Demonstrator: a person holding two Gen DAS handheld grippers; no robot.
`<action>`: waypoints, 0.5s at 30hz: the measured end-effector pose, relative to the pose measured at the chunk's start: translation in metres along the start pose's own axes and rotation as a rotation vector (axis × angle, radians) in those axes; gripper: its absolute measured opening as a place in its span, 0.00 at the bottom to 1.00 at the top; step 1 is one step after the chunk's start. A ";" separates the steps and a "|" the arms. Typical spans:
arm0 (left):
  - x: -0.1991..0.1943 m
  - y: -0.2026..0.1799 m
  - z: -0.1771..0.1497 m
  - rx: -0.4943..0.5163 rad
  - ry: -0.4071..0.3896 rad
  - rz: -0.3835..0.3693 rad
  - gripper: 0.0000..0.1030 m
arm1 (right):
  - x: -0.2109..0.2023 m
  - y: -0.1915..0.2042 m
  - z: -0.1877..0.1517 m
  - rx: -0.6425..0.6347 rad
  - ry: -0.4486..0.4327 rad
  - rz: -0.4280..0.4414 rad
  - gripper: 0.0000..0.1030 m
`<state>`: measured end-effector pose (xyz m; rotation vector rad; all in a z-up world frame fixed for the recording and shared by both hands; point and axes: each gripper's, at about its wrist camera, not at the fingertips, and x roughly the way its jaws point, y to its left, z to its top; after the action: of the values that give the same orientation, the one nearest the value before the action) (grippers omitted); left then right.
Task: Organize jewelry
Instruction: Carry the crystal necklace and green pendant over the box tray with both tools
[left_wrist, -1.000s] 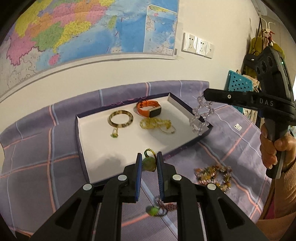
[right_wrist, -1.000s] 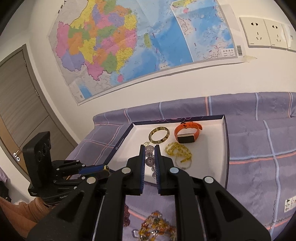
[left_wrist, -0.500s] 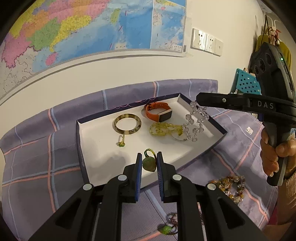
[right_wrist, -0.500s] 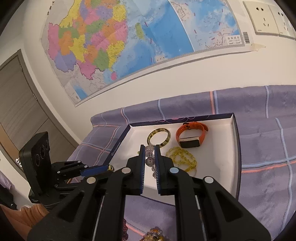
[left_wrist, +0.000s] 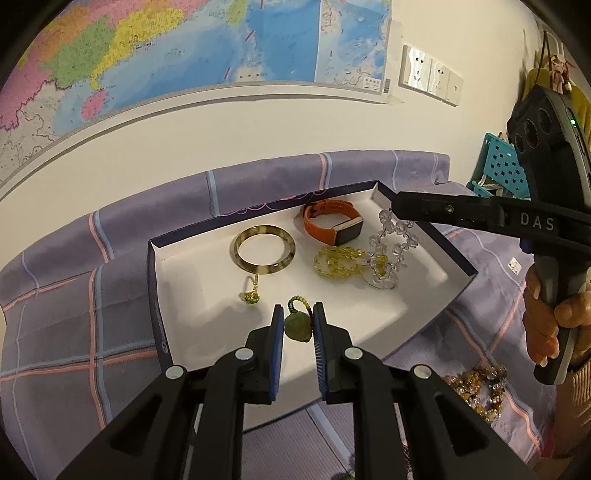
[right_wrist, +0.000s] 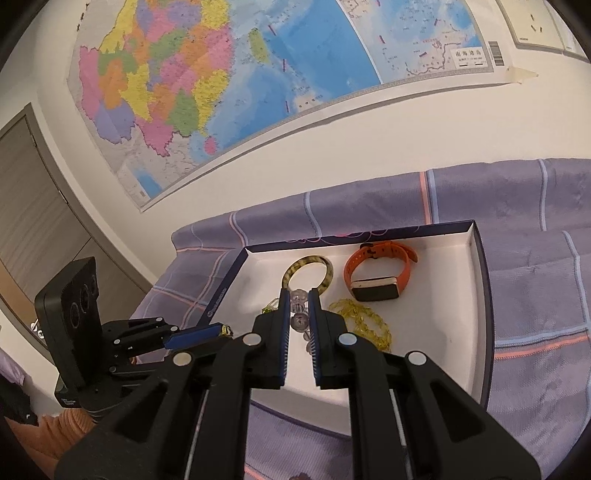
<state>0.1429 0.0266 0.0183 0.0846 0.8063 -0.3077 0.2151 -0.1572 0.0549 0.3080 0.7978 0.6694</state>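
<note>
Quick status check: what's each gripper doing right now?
Left gripper: closed on the green bead charm, above the tray.
Right gripper: closed on the clear bead bracelet, dangling over the tray.

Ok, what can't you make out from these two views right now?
- Clear bead bracelet: right wrist view, mostly hidden between the right tool fingers.
- Amber bead pile: left wrist view, blurred near the edge.
- Green pendant: the left tool covers its sides.

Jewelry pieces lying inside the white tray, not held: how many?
4: bangle, orange watch, yellow bead strand, small green charm. The held clear bracelet may hide more.
</note>
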 end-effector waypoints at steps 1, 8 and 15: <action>0.002 0.001 0.001 -0.001 0.002 0.002 0.13 | 0.001 -0.001 0.000 0.003 0.001 0.000 0.10; 0.013 0.005 0.005 -0.010 0.024 0.016 0.14 | 0.012 -0.009 0.004 0.027 0.012 0.000 0.10; 0.026 0.007 0.011 -0.011 0.045 0.029 0.13 | 0.021 -0.013 0.007 0.040 0.023 -0.001 0.10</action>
<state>0.1694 0.0248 0.0064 0.0934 0.8507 -0.2752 0.2367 -0.1530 0.0418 0.3372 0.8338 0.6578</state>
